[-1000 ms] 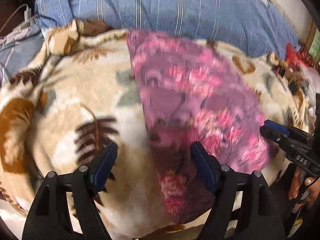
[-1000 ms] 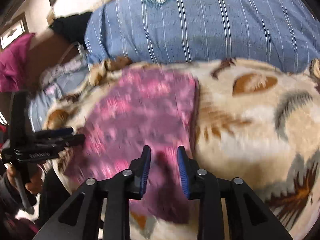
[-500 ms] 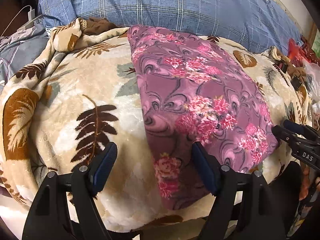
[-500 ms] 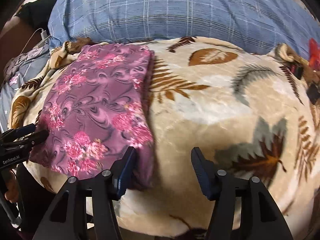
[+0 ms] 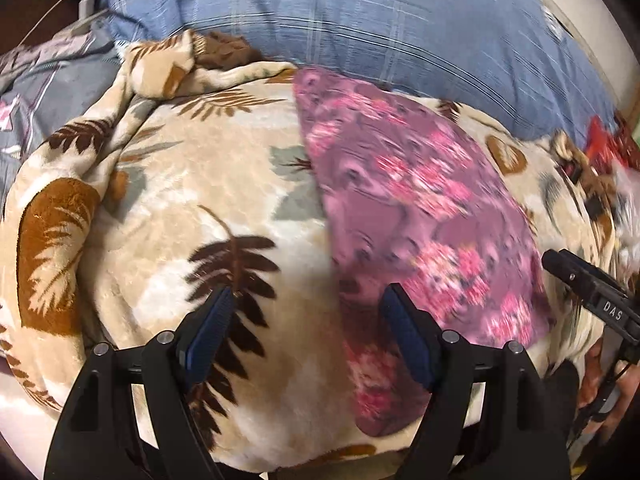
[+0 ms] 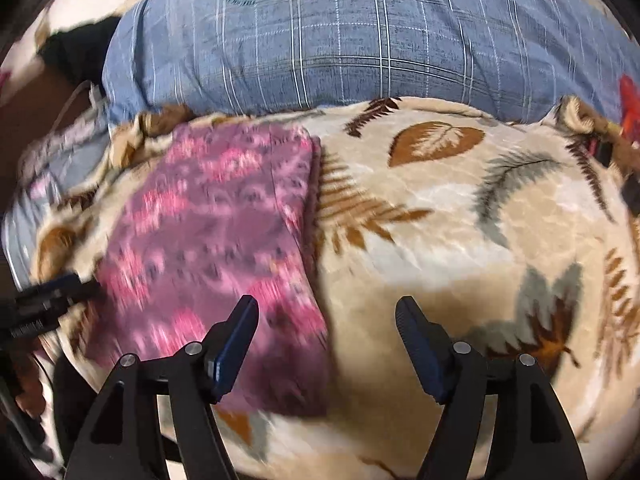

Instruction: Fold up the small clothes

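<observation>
A purple garment with pink flowers (image 5: 412, 216) lies folded into a long strip on a cream leaf-print blanket (image 5: 200, 200); it also shows in the right wrist view (image 6: 216, 248). My left gripper (image 5: 308, 332) is open and empty, above the strip's near left edge, its right finger over the cloth. My right gripper (image 6: 326, 340) is open and empty, above the strip's near right edge. Each gripper shows at the side of the other's view: the right one (image 5: 588, 292) and the left one (image 6: 48, 300).
A blue plaid pillow (image 6: 360, 36) lies behind the blanket (image 6: 460, 240). A grey patterned cloth (image 5: 40, 80) and a white charger cable (image 5: 80, 4) are at the far left. Red items (image 5: 608, 144) sit at the far right. The blanket drops off at the near edge.
My right gripper opened a second ago, let go of the garment and drew back. Both grippers have shifted slightly since; the garment lies still.
</observation>
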A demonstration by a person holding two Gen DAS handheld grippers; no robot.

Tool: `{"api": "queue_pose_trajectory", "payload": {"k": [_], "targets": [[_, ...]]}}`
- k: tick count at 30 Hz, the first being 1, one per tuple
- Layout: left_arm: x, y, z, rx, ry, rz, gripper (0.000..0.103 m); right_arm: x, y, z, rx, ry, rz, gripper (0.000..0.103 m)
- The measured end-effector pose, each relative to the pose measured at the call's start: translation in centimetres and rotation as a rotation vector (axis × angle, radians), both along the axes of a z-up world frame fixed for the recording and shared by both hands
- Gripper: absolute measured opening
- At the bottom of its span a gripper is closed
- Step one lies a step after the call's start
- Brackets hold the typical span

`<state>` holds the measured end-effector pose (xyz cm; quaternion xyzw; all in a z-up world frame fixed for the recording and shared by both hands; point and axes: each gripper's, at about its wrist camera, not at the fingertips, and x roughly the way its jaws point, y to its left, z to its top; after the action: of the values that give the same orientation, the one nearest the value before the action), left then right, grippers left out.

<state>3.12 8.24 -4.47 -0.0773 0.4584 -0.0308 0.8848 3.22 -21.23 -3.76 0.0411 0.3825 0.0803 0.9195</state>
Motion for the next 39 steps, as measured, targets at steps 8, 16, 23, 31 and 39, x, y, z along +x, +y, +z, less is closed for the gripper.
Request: {"api": "queue_pose_trajectory", "payload": {"k": [8,16,23,31,39], "targets": [[4.9,1.2,0.6,-0.073,0.024,0.053,0.077,7.9,1.1,0.8,0.156,-0.042,0.005,0.073],[10.9,1.9,-0.2,-0.182,0.094,0.126,0.077,15.1,1.8,-1.0,0.251,0.084,-0.010,0.039],[13.4,1.3,-0.8,-0.167,0.092,0.170,0.079,14.8,1.2,0.7,0.256,-0.034,0.013,0.004],[13.3,1.3,-0.3,-0.134,0.107,0.140,0.080,15.3,1.7,0.1,0.165,0.056,-0.020,0.012],[8.7,-1.1,0.0,-0.128,0.065,0.012,0.080,9.5,2.9,1.9,0.132,-0.081,0.174,0.021]]}}
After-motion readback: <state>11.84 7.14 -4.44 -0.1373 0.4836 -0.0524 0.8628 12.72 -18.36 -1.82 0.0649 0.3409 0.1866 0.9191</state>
